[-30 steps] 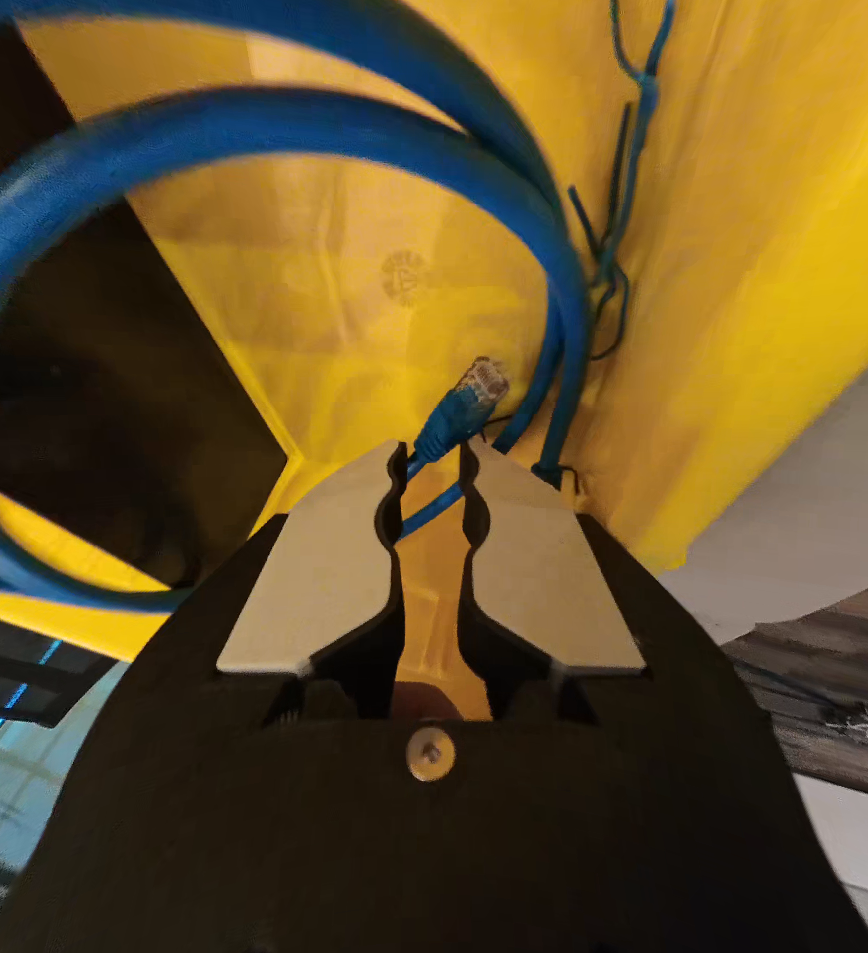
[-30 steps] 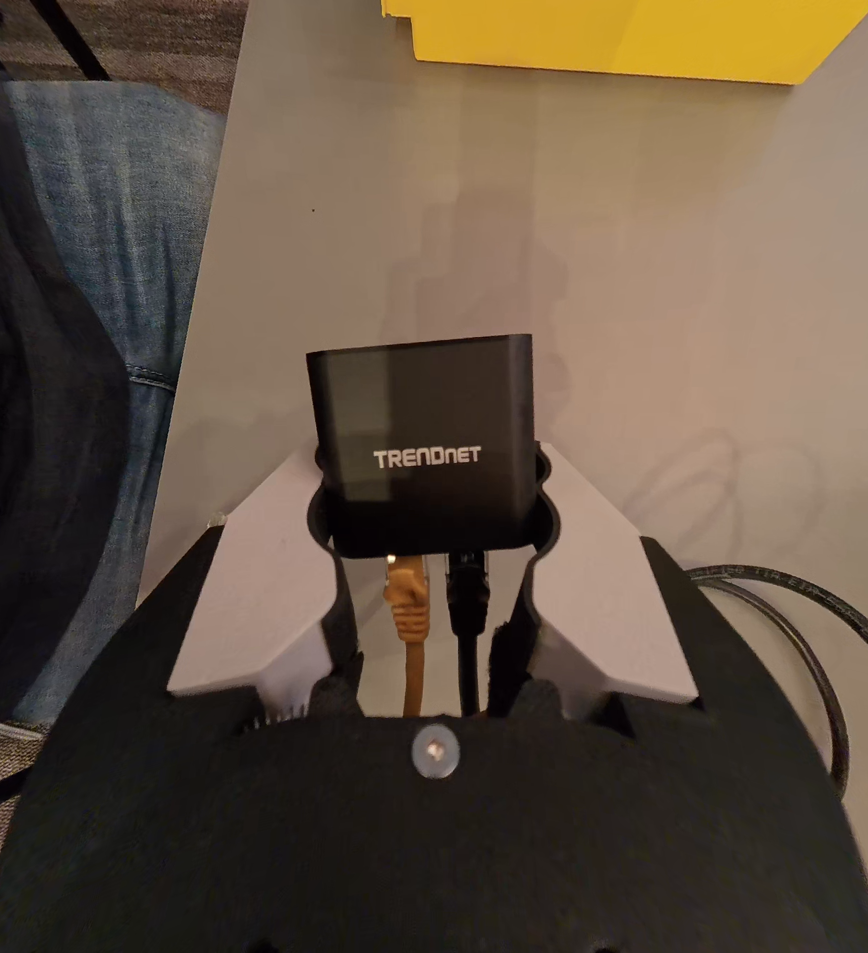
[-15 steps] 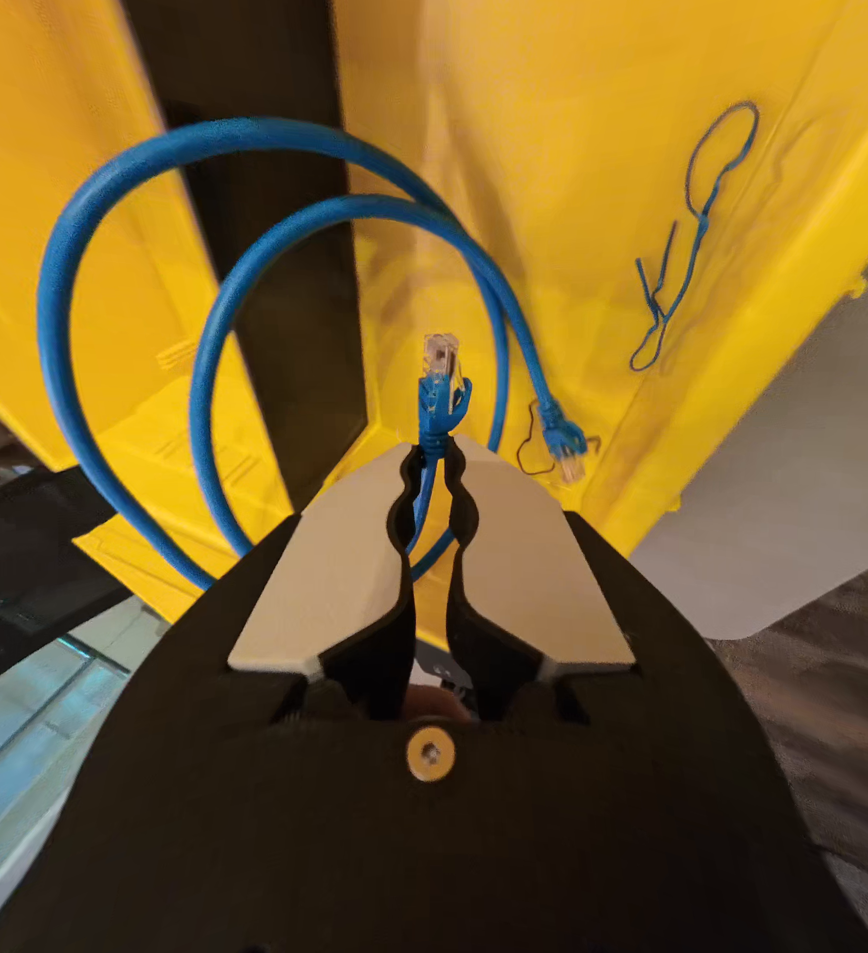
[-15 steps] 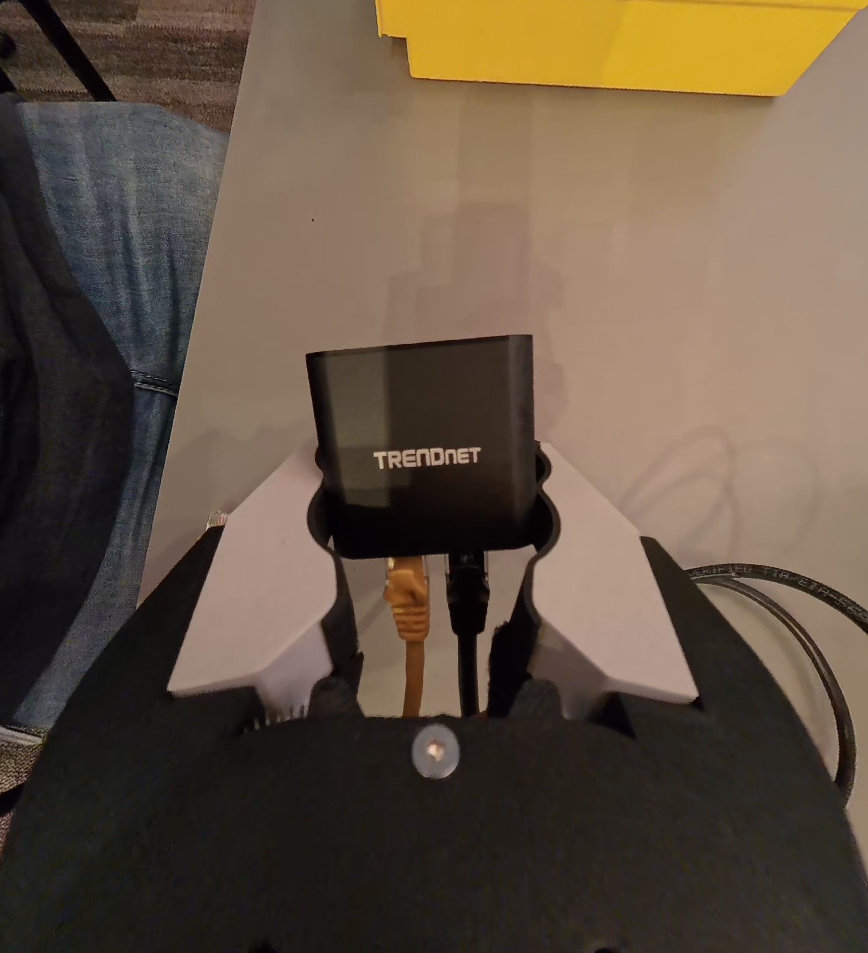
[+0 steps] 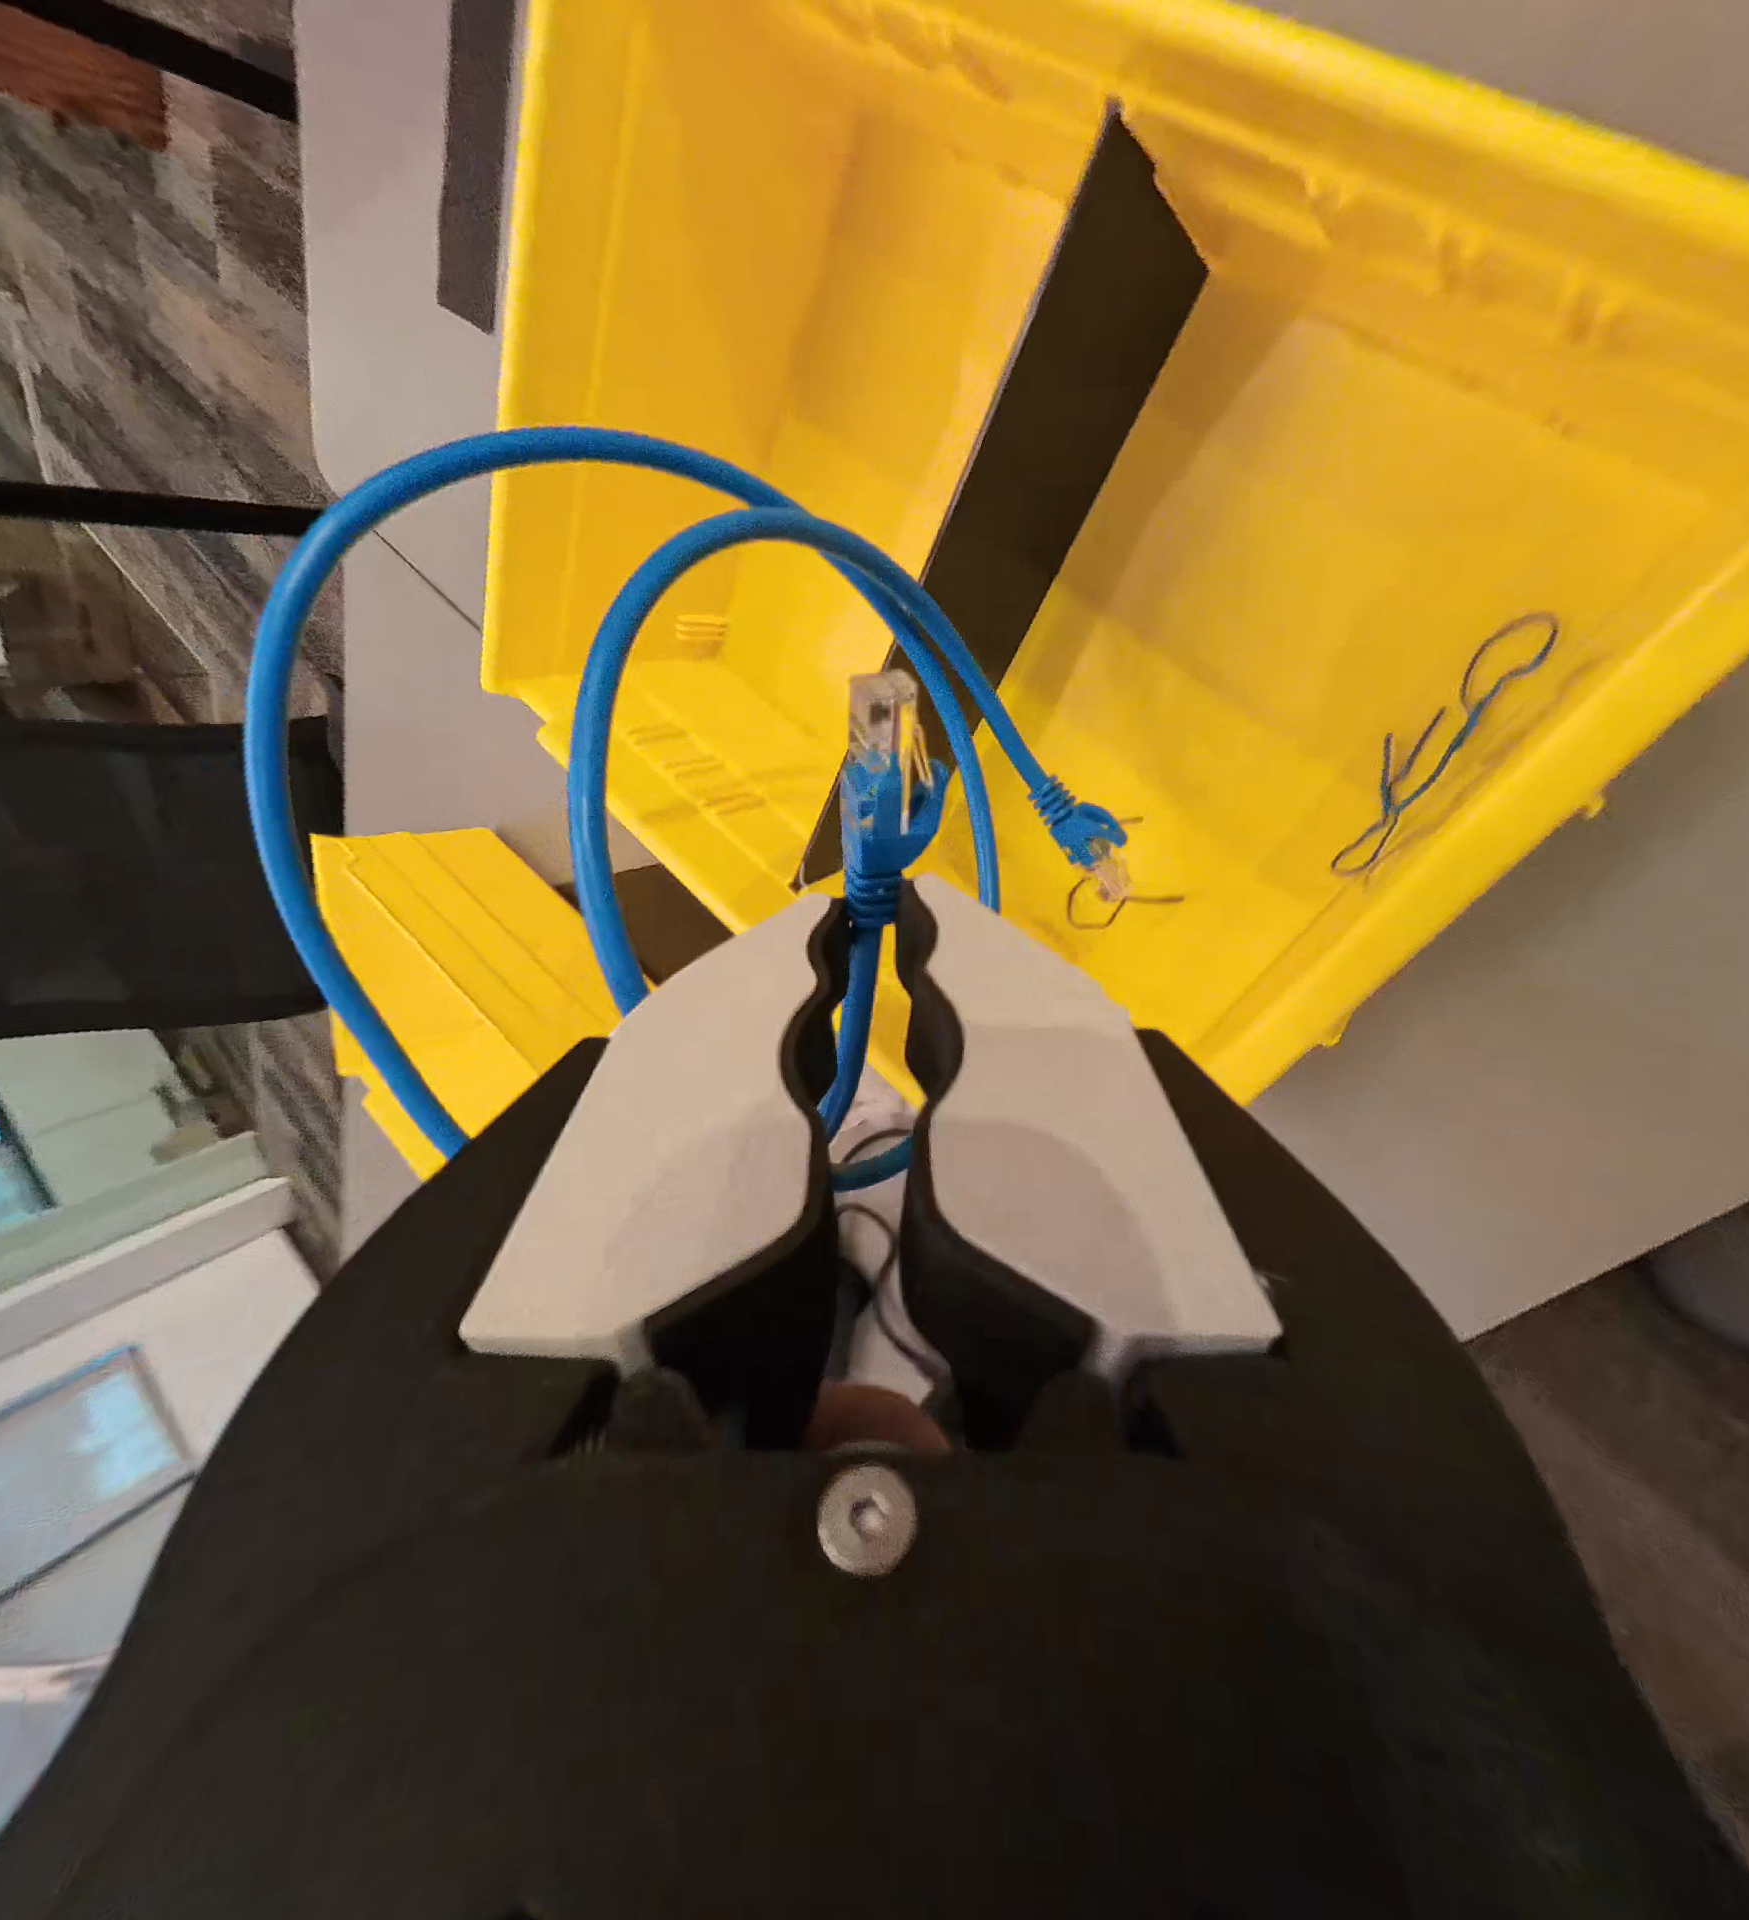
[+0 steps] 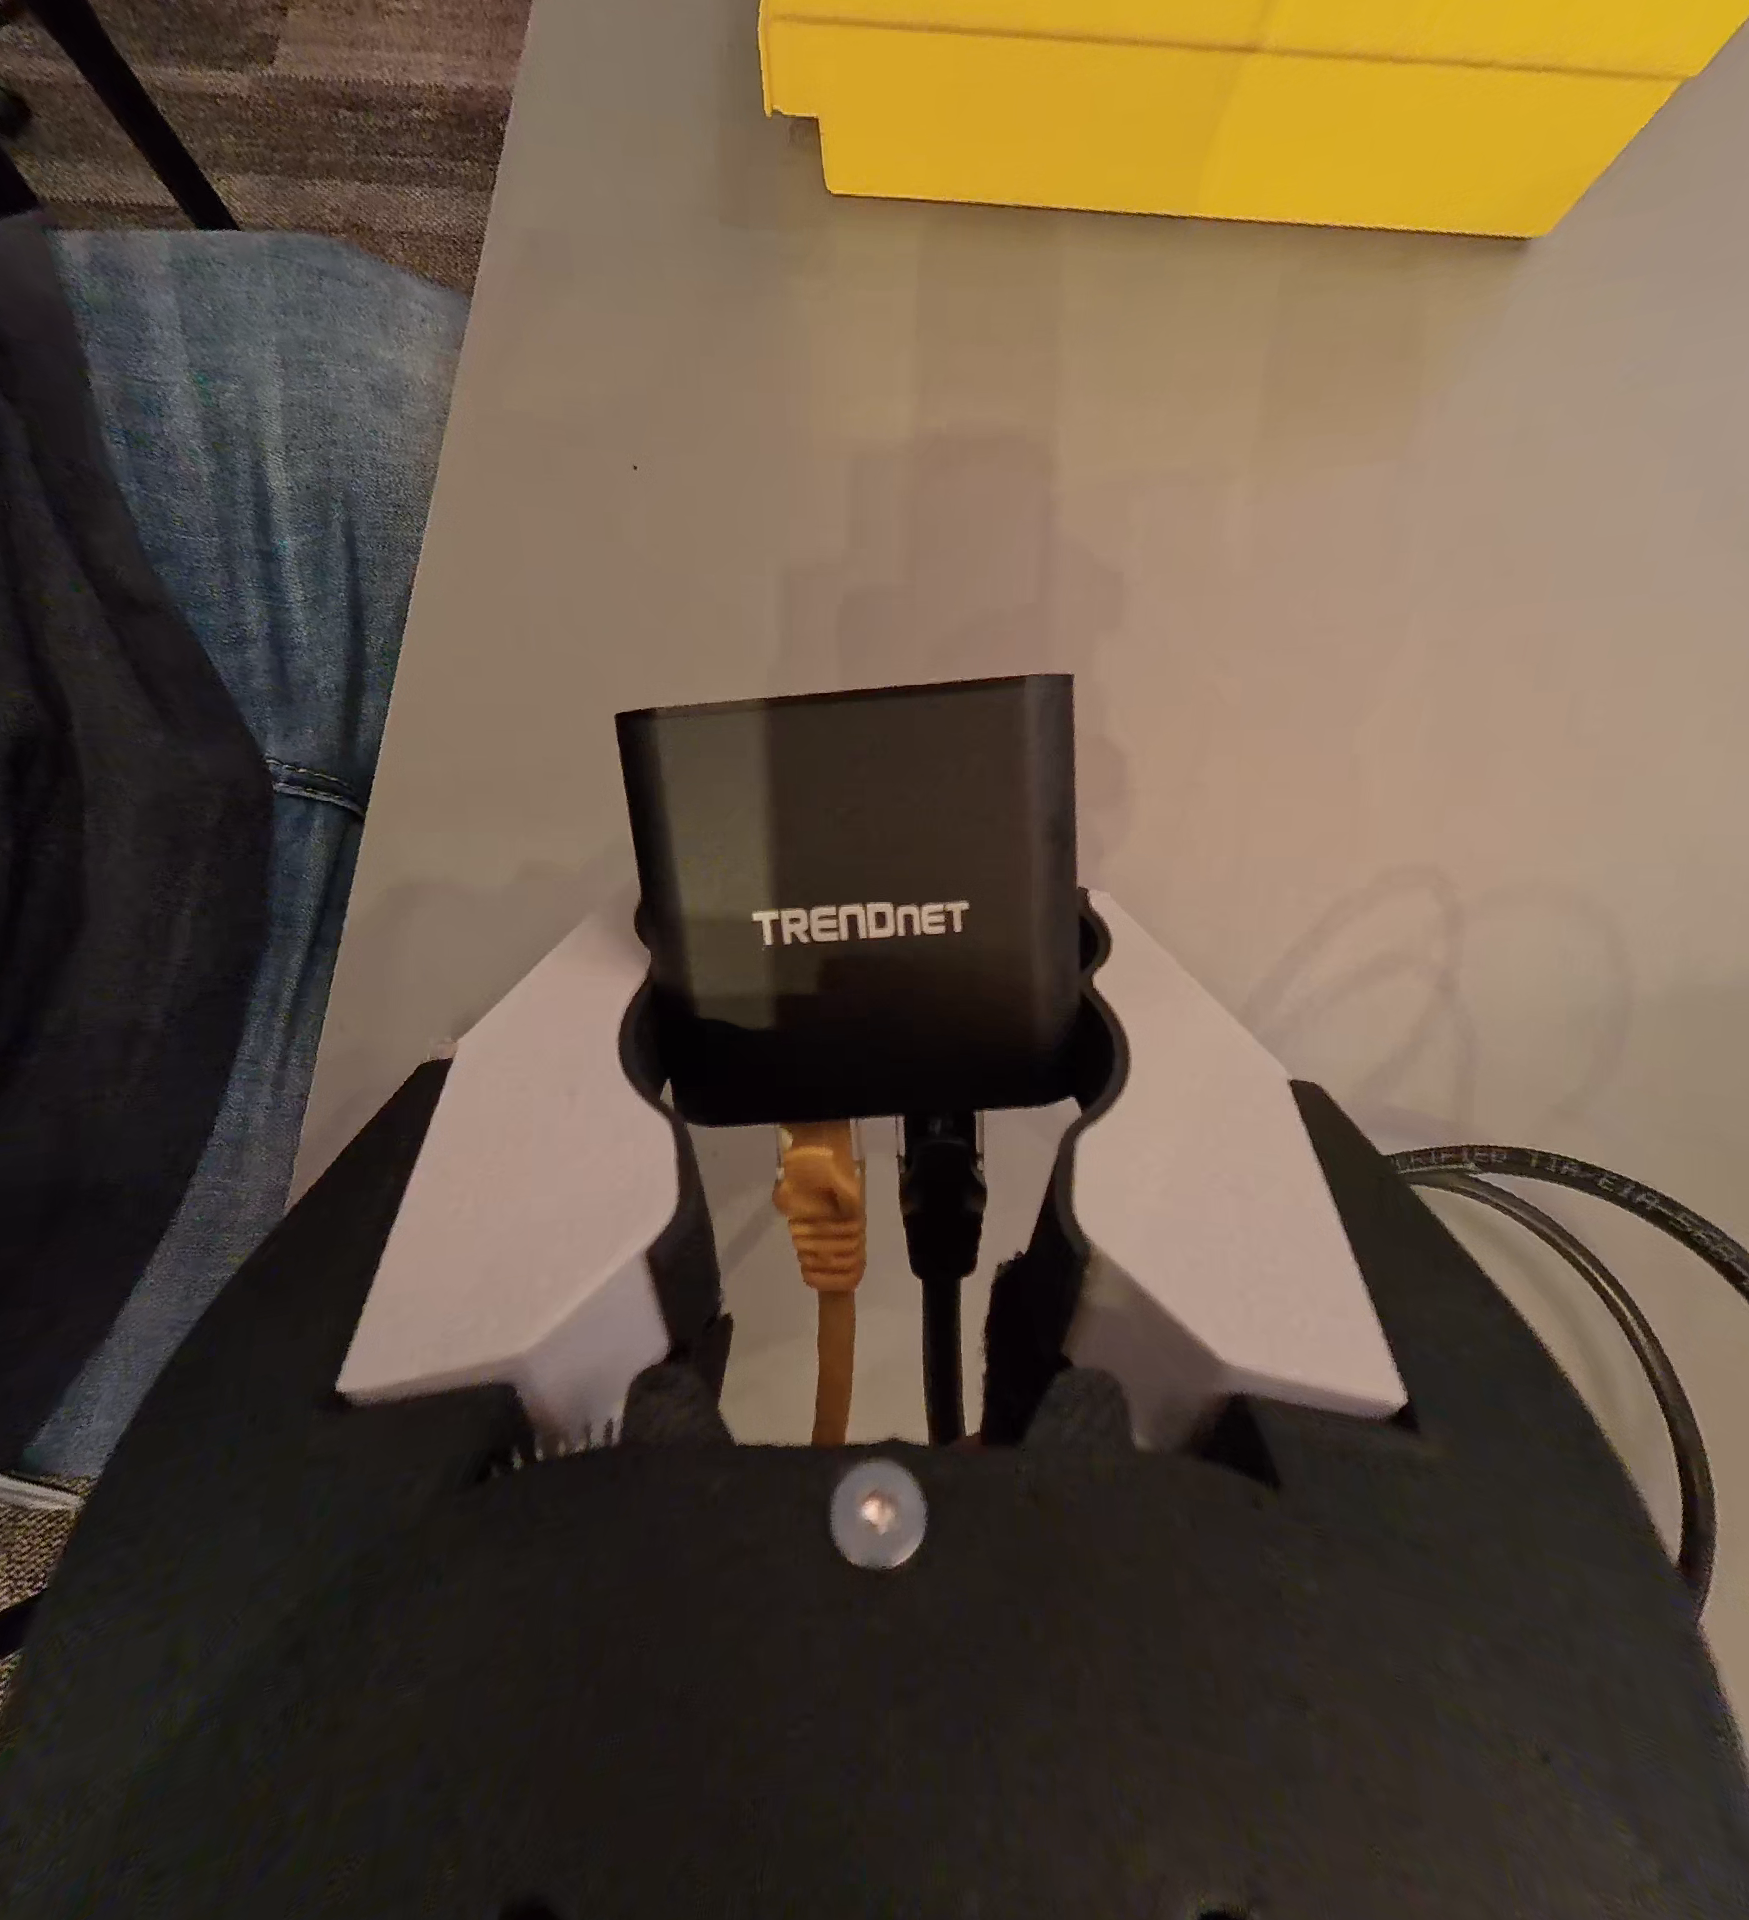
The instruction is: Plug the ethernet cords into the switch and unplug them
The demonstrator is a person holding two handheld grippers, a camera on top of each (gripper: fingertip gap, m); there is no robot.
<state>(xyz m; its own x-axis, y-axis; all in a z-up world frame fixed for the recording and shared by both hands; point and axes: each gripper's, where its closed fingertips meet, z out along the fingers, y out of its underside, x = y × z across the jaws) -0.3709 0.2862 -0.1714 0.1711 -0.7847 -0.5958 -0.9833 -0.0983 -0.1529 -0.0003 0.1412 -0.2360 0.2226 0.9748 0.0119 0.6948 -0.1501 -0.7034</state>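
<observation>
Warm, dim indoor light. Soft shadows fall on the grey surface [image 6: 1265, 520]. Wide-angle bending at the edges; the left view's left edge is blurred.

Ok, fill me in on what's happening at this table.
A person works a pair of handheld tongs. The left tongs are shut on a blue ethernet cord just below its plug, holding it up in front of a yellow bin. The right tongs clamp a black switch on the grey table; an orange cord and a black cord are already plugged in. The blue one isn't in yet.
</observation>
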